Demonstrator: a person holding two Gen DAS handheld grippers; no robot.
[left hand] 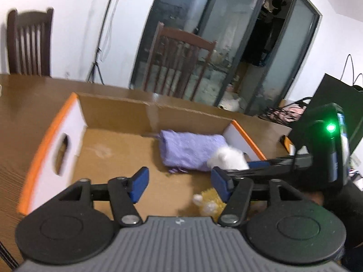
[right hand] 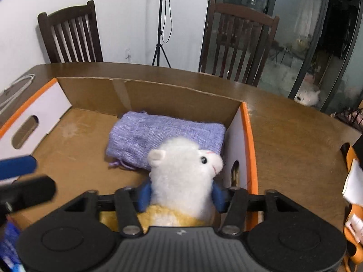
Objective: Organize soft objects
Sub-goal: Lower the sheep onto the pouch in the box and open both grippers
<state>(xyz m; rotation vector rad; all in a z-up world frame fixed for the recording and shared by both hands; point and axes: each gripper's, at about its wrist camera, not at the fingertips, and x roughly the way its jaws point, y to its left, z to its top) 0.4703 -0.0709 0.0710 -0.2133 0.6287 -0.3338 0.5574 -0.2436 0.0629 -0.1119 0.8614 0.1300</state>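
An open cardboard box (left hand: 127,111) (right hand: 158,95) with orange-edged white ends sits on the brown table. A purple knitted pouch (left hand: 190,149) (right hand: 163,136) lies inside it at the back right. A white alpaca plush with a yellow body (right hand: 181,172) (left hand: 229,158) stands in the box's right front corner, in front of the pouch. My right gripper (right hand: 181,195) (left hand: 254,167) flanks its neck, jaws apart, pads just at the fur. My left gripper (left hand: 179,184) (right hand: 22,176) hangs open above the box floor, left of the plush, with nothing between its fingers.
Two dark wooden chairs (right hand: 70,34) (right hand: 240,38) stand behind the table, with a tripod (right hand: 161,22) between them. A white cable (right hand: 15,88) lies at the table's left. An orange object (right hand: 351,181) and a black bag (left hand: 329,104) sit at the right. Another white plush (right hand: 308,96) lies on the floor.
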